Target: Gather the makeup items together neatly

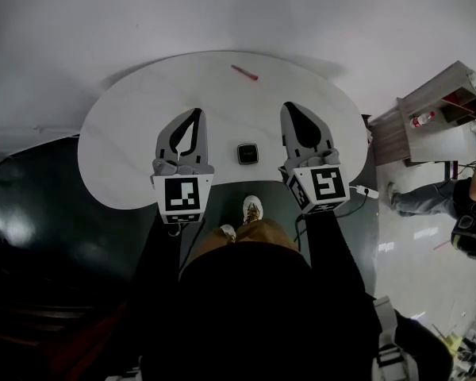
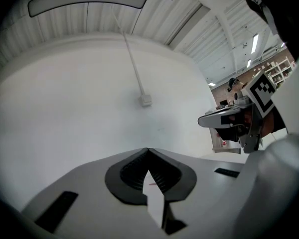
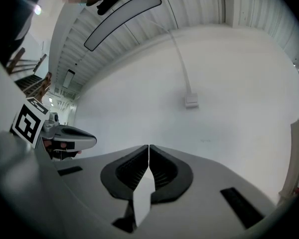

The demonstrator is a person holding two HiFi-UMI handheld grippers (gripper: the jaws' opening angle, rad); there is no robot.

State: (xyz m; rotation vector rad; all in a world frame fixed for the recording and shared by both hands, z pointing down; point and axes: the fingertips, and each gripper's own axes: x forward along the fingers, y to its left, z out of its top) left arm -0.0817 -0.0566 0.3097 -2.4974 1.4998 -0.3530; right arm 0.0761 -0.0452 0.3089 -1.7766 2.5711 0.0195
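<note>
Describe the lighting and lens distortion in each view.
Head view: strong fisheye curves the white table edge; the lower half is very dark, while the floor at right shows bright glare patches. Left gripper view: round black vignette, bowed wall evenly lit, the shut left claw clear. Right gripper view: same vignette and bowing, the shut right claw clear.

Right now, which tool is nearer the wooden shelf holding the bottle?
Right. The right tool is over the table side toward the shelf; the left tool is beyond the black compact, farther from it.
</note>
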